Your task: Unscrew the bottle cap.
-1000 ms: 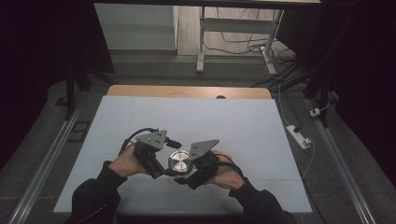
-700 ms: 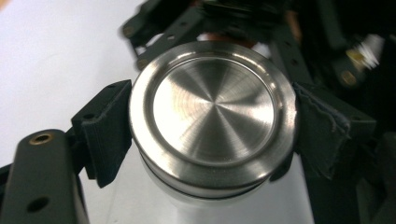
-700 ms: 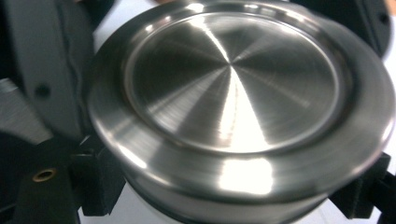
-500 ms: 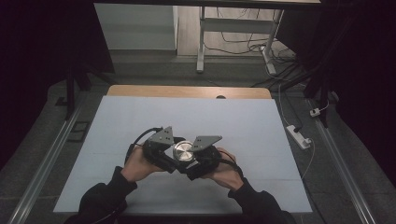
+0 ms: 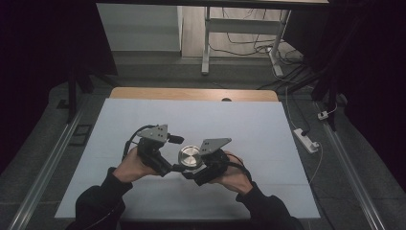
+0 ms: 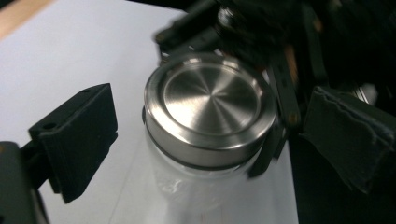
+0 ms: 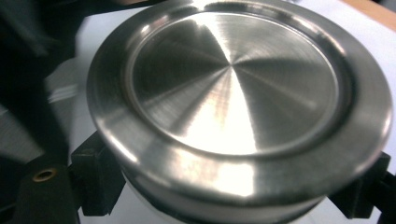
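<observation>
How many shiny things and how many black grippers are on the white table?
Shiny metal lid on the clear jar: 1
Black grippers, left gripper and right gripper: 2
Total: 3

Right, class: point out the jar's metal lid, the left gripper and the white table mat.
metal lid (image 6: 210, 95): left gripper view, centre of the brushed top.
left gripper (image 5: 173, 167): high view, between its fingertips.
white table mat (image 5: 249, 120): high view, bare far part.

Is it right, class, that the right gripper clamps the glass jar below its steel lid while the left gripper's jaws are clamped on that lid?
No. In the left gripper view the left gripper stands open around the steel lid, its pads apart from it. The right gripper does clamp the glass jar.
</observation>
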Action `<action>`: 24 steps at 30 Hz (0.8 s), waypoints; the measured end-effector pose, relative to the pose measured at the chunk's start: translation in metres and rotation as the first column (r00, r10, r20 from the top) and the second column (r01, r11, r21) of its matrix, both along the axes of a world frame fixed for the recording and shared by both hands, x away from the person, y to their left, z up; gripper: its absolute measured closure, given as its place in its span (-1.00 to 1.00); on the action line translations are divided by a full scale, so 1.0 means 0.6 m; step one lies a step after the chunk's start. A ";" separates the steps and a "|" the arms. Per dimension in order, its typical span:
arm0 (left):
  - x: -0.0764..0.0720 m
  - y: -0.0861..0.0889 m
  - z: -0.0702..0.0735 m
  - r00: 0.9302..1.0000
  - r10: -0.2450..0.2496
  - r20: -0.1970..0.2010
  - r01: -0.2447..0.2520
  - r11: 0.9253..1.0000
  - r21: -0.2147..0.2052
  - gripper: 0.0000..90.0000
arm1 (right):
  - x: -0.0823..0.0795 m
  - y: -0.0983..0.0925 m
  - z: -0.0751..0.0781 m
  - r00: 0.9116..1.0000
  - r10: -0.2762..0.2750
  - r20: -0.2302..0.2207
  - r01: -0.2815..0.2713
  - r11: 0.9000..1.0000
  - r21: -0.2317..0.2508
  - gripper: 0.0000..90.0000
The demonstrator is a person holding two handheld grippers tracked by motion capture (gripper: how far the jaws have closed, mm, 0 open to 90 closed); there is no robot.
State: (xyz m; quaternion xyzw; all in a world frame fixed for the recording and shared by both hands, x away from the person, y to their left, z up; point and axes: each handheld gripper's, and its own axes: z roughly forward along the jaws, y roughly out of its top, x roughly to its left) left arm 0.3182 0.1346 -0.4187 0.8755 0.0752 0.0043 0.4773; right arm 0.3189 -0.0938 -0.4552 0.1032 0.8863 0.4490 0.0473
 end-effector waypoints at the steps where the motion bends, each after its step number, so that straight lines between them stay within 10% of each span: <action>1: -0.002 0.000 -0.002 1.000 -0.029 0.009 0.028 1.000 0.010 -0.89 | -0.005 0.003 0.001 1.000 0.027 -0.004 -0.028 1.000 -0.006 -0.68; 8: -0.017 -0.013 -0.011 0.988 -0.139 0.061 0.137 0.990 0.044 -0.59 | -0.028 0.020 0.001 0.990 0.140 0.009 -0.140 0.990 -0.023 -0.68; 14: -0.013 -0.029 -0.010 0.997 0.051 0.057 -0.053 0.998 0.043 -0.57 | -0.012 0.012 0.002 0.999 -0.001 0.040 0.003 1.000 -0.029 -0.68; 19: -0.015 -0.053 -0.014 0.969 0.238 0.059 -0.241 0.970 0.041 -0.57 | 0.001 0.006 -0.003 0.990 -0.135 0.043 0.136 0.990 -0.022 -0.68; 24: -0.010 -0.057 -0.019 0.951 0.310 0.021 -0.310 0.951 0.012 -0.57 | 0.004 0.005 -0.005 0.982 -0.185 0.031 0.186 0.983 -0.011 -0.68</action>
